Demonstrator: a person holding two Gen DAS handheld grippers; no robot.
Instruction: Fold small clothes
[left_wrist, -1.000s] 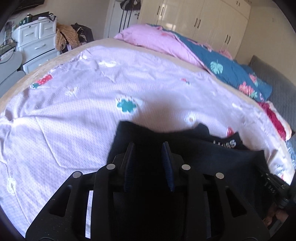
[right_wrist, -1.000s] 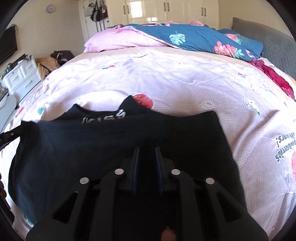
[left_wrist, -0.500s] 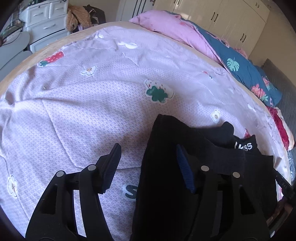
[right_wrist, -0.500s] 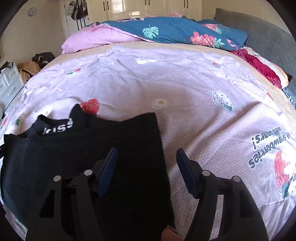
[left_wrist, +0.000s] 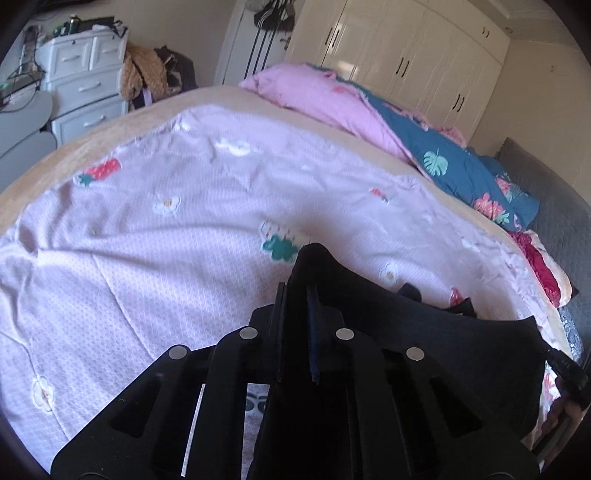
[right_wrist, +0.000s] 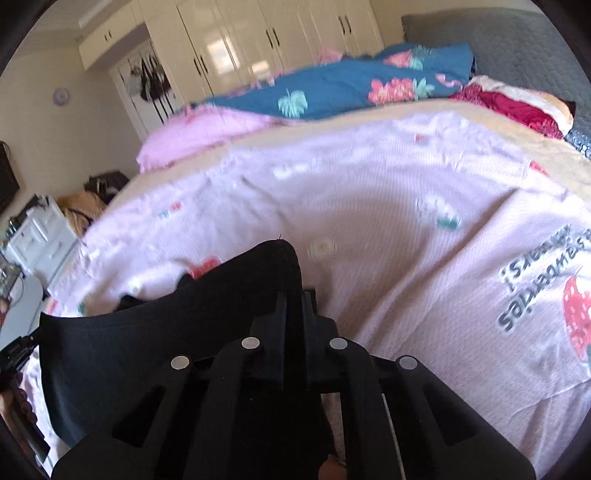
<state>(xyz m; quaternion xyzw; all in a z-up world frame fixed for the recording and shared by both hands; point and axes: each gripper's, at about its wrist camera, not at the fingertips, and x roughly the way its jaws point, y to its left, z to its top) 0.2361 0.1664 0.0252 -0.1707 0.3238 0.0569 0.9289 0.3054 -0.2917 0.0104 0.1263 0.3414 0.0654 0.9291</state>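
Where legible, "strawberries" (right_wrist: 532, 291) on bedsheet (right_wrist: 369, 206)

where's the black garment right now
The black garment is stretched between the left gripper and right gripper, each pinching a corner, over the near part of the lilac bedsheet.

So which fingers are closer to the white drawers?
Left. Both just closed on the black garment; left fingers hold its corner toward the white drawers, right fingers the far corner.

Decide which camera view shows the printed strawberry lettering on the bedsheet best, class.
The right wrist view: the strawberry lettering sits upside down at the right edge of the bedsheet. The left wrist view shows none of it.
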